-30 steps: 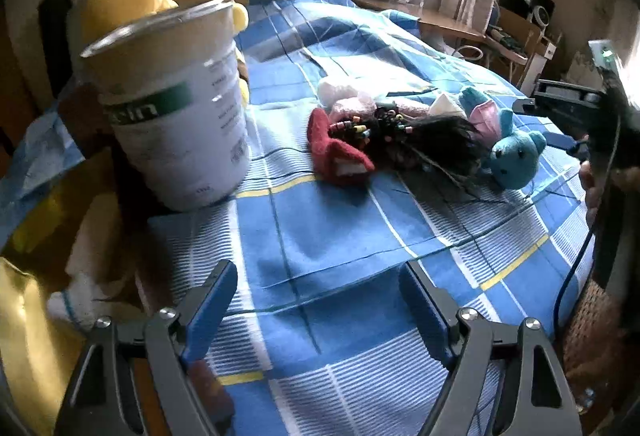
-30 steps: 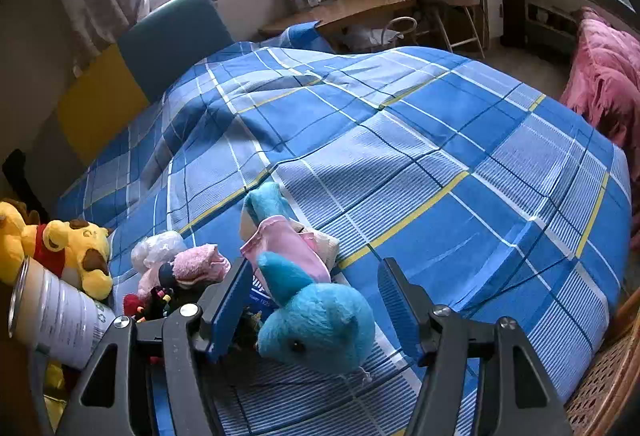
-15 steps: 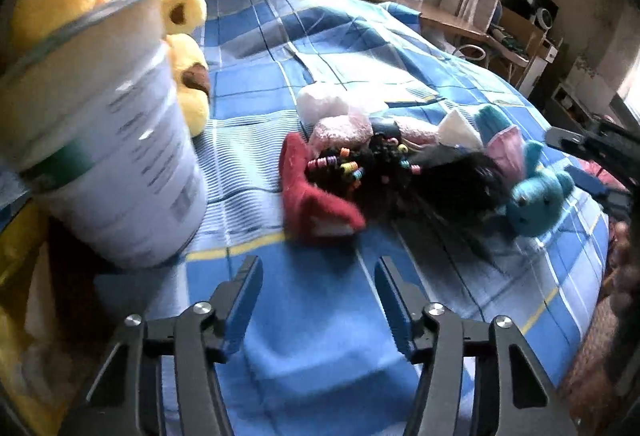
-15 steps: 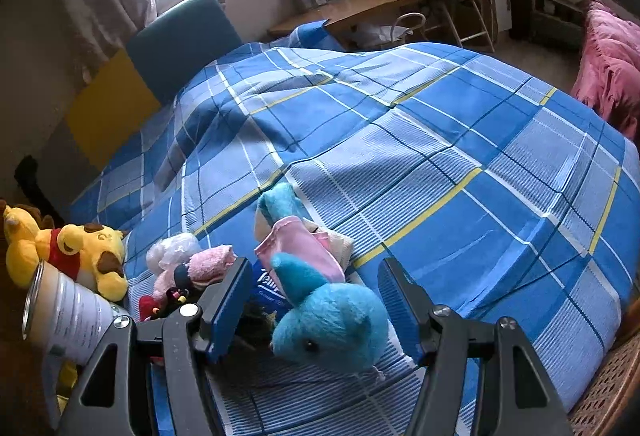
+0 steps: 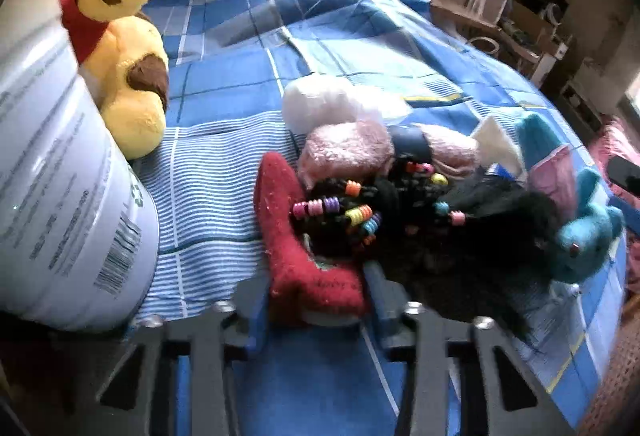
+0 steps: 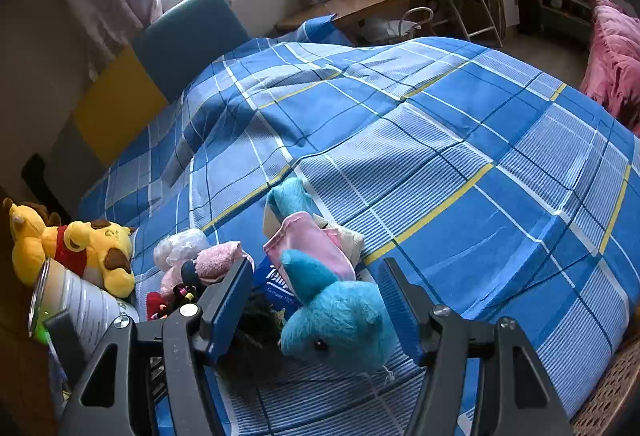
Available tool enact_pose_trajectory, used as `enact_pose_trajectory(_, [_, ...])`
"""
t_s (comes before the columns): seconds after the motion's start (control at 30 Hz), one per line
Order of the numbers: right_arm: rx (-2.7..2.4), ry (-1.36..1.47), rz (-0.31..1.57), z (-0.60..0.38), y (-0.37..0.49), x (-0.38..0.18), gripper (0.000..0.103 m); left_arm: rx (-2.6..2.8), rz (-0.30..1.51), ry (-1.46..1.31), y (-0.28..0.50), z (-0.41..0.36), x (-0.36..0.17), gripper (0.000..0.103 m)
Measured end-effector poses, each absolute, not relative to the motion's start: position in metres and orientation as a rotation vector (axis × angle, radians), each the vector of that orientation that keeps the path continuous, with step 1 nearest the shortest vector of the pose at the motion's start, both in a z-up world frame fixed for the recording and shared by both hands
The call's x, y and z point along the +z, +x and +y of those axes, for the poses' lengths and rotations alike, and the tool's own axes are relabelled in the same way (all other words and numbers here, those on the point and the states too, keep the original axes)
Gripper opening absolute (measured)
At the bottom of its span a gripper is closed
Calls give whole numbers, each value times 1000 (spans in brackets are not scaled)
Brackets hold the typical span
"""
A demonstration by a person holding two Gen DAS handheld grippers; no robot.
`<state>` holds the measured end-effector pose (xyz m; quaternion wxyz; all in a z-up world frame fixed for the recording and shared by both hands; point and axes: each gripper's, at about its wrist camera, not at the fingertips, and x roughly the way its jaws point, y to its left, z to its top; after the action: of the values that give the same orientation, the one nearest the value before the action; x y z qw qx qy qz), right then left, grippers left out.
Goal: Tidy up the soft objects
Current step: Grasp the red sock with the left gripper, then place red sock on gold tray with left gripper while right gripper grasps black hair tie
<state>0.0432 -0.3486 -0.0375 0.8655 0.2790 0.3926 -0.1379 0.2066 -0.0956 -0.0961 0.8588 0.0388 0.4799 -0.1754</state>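
A pile of soft things lies on the blue checked bed. In the left wrist view my left gripper (image 5: 316, 300) is open, its jaws on either side of the end of a red sock (image 5: 296, 248). Behind it lie a black beaded wig (image 5: 420, 220), pink fluffy socks (image 5: 348, 149) and a white bundle (image 5: 320, 103). In the right wrist view my right gripper (image 6: 316, 300) is open, its jaws around a blue plush bunny (image 6: 340, 320), which also shows in the left wrist view (image 5: 584, 240). I cannot tell whether either touches.
A large white tin (image 5: 52, 195) stands at the left, close to my left gripper; it also shows in the right wrist view (image 6: 80, 304). A yellow plush bear (image 5: 124, 51) lies behind it. A blue tissue pack (image 6: 276, 284) lies under the bunny. A pink blanket (image 6: 616, 55) lies on the right.
My left gripper has moved forward to the red sock and its jaws have narrowed around it. My right gripper has crept closer around the blue bunny.
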Motion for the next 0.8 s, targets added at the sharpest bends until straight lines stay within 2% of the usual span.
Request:
enact_pose_trajectory(0.07, [-290, 590, 813, -350, 43, -37, 66, -385, 1015, 68, 197, -90, -93, 31])
enact_pose_trajectory(0.4, [-161, 534, 820, -329, 52, -34, 66, -428, 1024, 26, 99, -51, -90, 31])
enact_pose_trajectory(0.53, [-10, 495, 871, -305, 61, -37, 66, -444, 987, 38, 75, -44, -95, 31])
enact_pose_trajectory(0.8, [261, 486, 1064, -232, 74, -57, 66, -474, 983, -4, 77, -37, -98, 32])
